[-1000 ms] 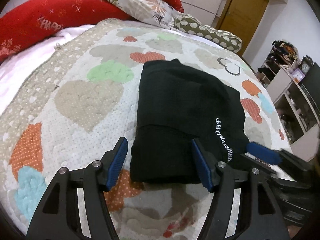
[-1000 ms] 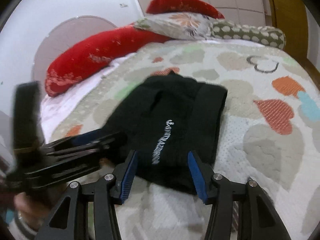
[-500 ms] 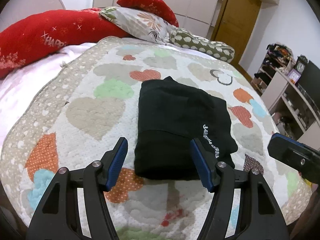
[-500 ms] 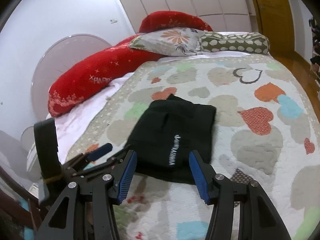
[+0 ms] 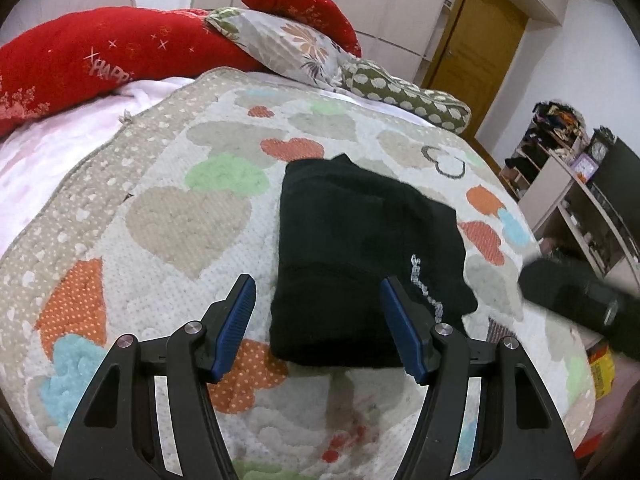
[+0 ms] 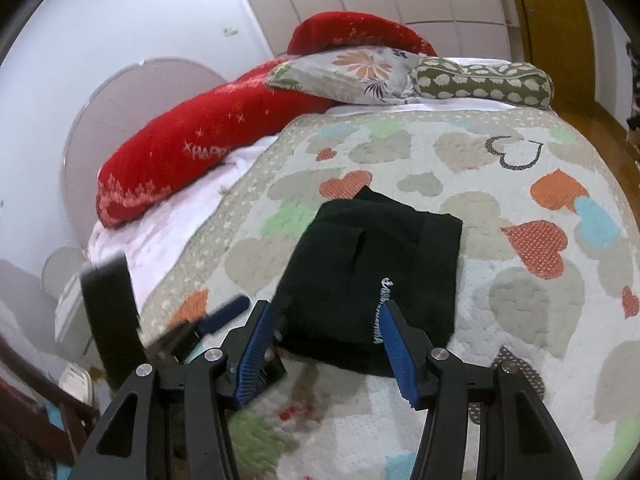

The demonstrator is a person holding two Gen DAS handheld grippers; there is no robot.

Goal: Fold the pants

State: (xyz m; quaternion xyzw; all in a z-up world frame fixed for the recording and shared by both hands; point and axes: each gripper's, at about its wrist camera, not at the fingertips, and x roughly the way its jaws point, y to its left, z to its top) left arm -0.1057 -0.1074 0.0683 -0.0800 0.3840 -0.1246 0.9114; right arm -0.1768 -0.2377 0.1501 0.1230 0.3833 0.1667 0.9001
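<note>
In the left wrist view the left gripper (image 5: 318, 326) stands wide apart, its blue-padded fingers (image 5: 236, 322) raised clear of the cloth with nothing between them; it hovers level over the near edge of the bed, pointing toward 12 o'clock. The pants (image 5: 362, 260), black and folded into a compact rectangle, lie flat on the heart-patterned quilt (image 5: 176, 224) just ahead of the fingers, from the centre out toward 1 o'clock, with a line of white lettering (image 5: 426, 286) running along their right side. At 3 to 4 o'clock a dark blurred shape (image 5: 580, 300), which appears to be the other tool, sits apart from the pants over the bed's edge. Red pillows (image 5: 120, 56), a floral pillow (image 5: 292, 46) and a green dotted bolster (image 5: 404, 94) line the head of the bed from 10 to 1 o'clock, and a wooden door (image 5: 476, 52) stands at 1 o'clock. In the right wrist view the right gripper (image 6: 324, 354) is likewise spread wide and holds nothing, its fingers (image 6: 394, 344) poised over the near hem of the pants (image 6: 380, 276), whether they touch the cloth cannot be told; it points toward 12 o'clock, tilted slightly down at the bed. The pants rest at the centre of the quilt (image 6: 520, 300), lettering (image 6: 382, 306) at their near right. At 8 to 9 o'clock the left gripper (image 6: 208, 326) shows blurred beside the bed edge, clear of the pants.
</note>
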